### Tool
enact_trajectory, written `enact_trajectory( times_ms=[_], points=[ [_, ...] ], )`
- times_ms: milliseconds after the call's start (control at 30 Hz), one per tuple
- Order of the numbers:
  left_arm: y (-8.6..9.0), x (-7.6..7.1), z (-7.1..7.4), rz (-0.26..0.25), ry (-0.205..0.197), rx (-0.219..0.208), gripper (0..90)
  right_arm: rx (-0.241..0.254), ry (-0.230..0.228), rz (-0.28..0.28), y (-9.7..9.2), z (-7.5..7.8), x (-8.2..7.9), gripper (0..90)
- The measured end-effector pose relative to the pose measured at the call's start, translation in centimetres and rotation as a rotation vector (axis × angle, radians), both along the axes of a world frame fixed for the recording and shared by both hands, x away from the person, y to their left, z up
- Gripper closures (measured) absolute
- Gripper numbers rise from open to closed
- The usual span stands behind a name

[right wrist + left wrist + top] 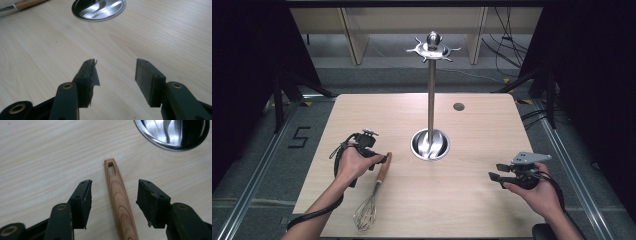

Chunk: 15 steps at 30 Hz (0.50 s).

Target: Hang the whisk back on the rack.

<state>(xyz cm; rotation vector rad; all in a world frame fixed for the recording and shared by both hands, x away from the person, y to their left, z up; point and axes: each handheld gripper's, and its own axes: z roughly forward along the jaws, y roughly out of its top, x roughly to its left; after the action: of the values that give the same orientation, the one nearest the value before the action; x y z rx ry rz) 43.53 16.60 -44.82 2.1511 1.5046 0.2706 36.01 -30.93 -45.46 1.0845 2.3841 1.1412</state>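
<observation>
In the left gripper view, the left gripper [113,195] has its jaws spread wide apart, one on each side of the wooden handle [119,197] of a whisk [371,197]. The handle runs up between the pads without touching either; its slotted tip lies just beyond the jaw tips, and its lower part is cut off by the bottom edge. From the high view the whisk lies on the table [462,200] with its wire head nearest the person, while the left hand [353,164] and gripper cover part of the handle's far end.

Past the left jaws, up and to the right, sits the round steel base [175,133] of a utensil stand [431,90], cut off by the frame's top.

The right gripper [115,72] has its jaws apart too, over bare wood and holding nothing. A loose scrap of pad lining hangs off its left jaw. Far ahead and to the left of these jaws, the base and a blurred bit of the handle appear at the top edge.
</observation>
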Motion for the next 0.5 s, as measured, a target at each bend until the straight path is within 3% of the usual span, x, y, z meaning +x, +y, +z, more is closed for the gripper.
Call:
enact_trajectory(
  times_ms=[33, 67, 100, 167, 267, 333, 400, 433, 500],
  points=[
    [0.0, 0.1, 0.1, -0.014, 0.001, 0.017, 43.0, 0.01, 0.007, -0.01, -0.1, 0.0, 0.0, 51.2],
    [-0.3, 0.1, 0.0, 0.017, 0.016, 0.005, 43.0, 0.01, 0.007, -0.01, -0.1, 0.0, 0.0, 51.2],
    [-0.2, 0.2, 0.1, -0.014, 0.015, 0.035, 42.7, 0.032, 0.022, -0.022, 0.0, -0.1, 0.0, 51.2],
    [-0.5, 0.2, 0.0, -0.007, 0.049, 0.037, 42.5, 0.03, 0.035, -0.012, 0.0, -0.1, -0.1, 51.2],
    [-0.5, 0.2, -0.3, -0.027, 0.073, 0.06, 42.7, 0.004, 0.006, 0.004, -0.1, 0.0, 0.0, 51.2],
    [-0.6, 0.1, -0.5, -0.025, 0.094, 0.063, 43.6, 0.004, 0.004, 0.004, -0.2, 0.0, 0.0, 51.1],
    [-0.4, 0.0, -0.6, -0.047, 0.115, 0.068, 45.1, 0.016, 0.031, -0.013, -0.1, 0.0, -0.2, 51.2],
    [-0.5, -0.2, -0.7, -0.021, 0.134, 0.057, 48.0, 0.024, 0.046, -0.021, 0.0, 0.0, -0.3, 51.1],
    [-0.5, -0.3, -1.0, -0.022, 0.161, 0.059, 49.1, 0.013, 0.032, -0.02, 0.0, 0.0, -0.3, 51.2]
  ],
)
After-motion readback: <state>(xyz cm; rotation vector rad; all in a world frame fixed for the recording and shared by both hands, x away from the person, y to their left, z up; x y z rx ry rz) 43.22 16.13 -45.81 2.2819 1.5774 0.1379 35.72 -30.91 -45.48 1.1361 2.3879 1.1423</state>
